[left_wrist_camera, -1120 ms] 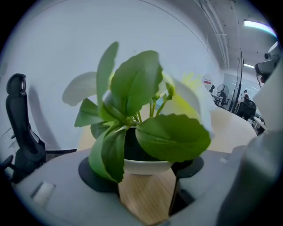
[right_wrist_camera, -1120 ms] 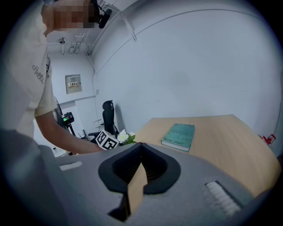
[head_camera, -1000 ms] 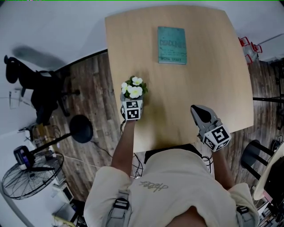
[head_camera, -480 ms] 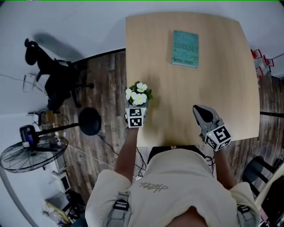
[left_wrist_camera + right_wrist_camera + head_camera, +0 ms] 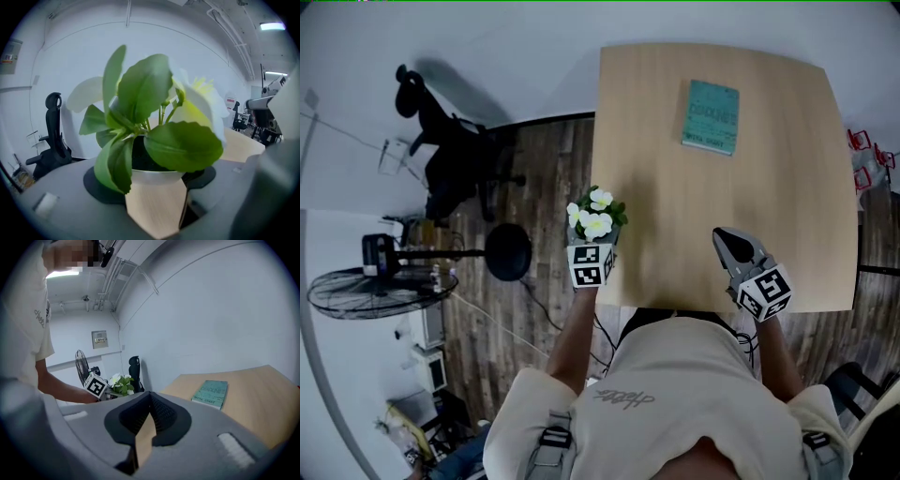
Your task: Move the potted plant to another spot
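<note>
Head view: the left gripper (image 5: pixel 593 246) is clamped on the pale pot of a green-leaved, white-flowered potted plant (image 5: pixel 597 214), held at the near left edge of the pale wooden table (image 5: pixel 787 187), apparently for its move elsewhere. The right gripper (image 5: pixel 727 239), jaws together and empty, hangs idle over the near edge. Blooms and jaws hide most of the pot, so its clearance above the table is unclear; a teal book (image 5: pixel 712 116) lies beyond.
</note>
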The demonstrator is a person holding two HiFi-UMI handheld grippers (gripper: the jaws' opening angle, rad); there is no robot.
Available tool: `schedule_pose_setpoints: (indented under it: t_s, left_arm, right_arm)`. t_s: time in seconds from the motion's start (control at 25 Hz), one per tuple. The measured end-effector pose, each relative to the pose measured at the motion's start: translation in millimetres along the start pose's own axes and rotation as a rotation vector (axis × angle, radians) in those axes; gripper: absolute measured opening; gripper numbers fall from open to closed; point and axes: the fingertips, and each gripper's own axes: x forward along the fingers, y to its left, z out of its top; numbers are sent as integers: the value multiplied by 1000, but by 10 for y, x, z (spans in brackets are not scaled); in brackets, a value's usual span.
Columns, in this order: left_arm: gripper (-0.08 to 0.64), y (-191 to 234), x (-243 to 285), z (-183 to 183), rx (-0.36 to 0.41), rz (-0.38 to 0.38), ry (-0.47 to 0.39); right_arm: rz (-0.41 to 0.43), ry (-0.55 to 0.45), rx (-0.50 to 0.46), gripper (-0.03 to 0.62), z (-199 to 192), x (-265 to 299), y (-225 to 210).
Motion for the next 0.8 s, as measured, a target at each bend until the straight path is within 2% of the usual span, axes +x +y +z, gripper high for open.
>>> schedule_pose_setpoints:
  t_s: [0.2, 0.4, 0.8]
  left_arm:
    - [356, -184, -244, 227, 1, -15, -52]
    - [356, -387, -418, 419, 33, -34, -75]
    - [356, -841, -523, 436, 63, -75, -77]
  right_arm:
    - [-6, -32, 21, 2, 13, -116, -46]
    - [-10, -39, 4, 2, -6, -221, -38]
    - [-3, -43, -32, 2, -85, -434, -87]
